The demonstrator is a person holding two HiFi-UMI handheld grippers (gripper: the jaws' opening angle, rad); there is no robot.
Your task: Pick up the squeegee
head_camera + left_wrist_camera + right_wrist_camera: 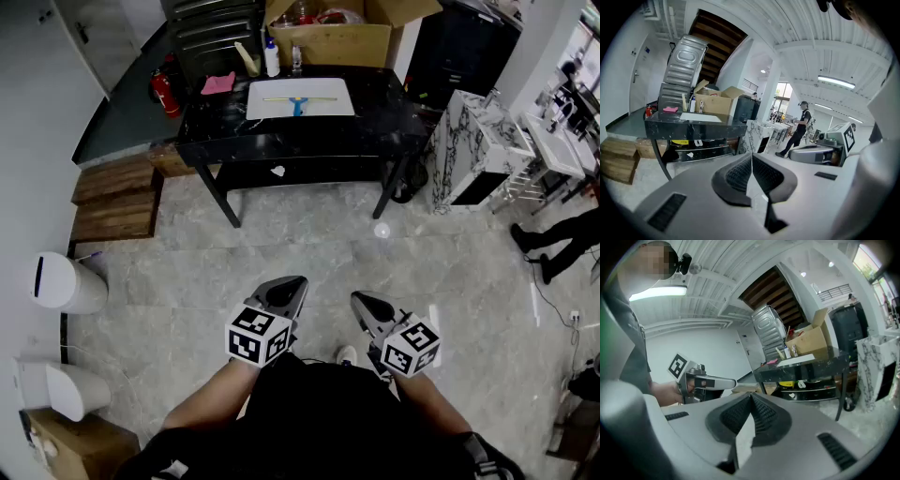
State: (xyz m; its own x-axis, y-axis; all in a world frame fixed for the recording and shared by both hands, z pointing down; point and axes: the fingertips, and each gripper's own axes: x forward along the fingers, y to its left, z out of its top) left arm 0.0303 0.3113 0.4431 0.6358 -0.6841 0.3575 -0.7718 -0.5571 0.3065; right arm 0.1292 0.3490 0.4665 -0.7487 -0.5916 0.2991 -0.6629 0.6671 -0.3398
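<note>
Black shirt (319,412) and forearms fill the bottom of the head view. Just above them, left gripper (289,286) and right gripper (367,305) sit side by side over bare floor. Both pairs of jaws are pressed together with nothing between them, as each gripper view confirms. Squeegee (298,101) is well apart at 12 o'clock, lying flat on a white sheet (272,111) on the black marble table (375,127). Its blade's long axis runs 9 to 3 o'clock, and the blue handle points to 6 o'clock, toward the person. Left gripper lines up almost straight below the handle, while the right sits slightly toward 3 o'clock, so left looks marginally better placed, though the difference is small. Neither is within reach, so a walk-up to the table comes first, then jaws must open. Open cardboard box (328,42) stands at the table's back edge, 12 o'clock of the squeegee, with clutter inside, something red on top and the rest too small to tell. Spray bottle (272,58) stands just beside the box at 9 o'clock. Pink cloth (218,83) lies at the table's 10 o'clock corner. The lower shelf holds a small white item (278,171).
</note>
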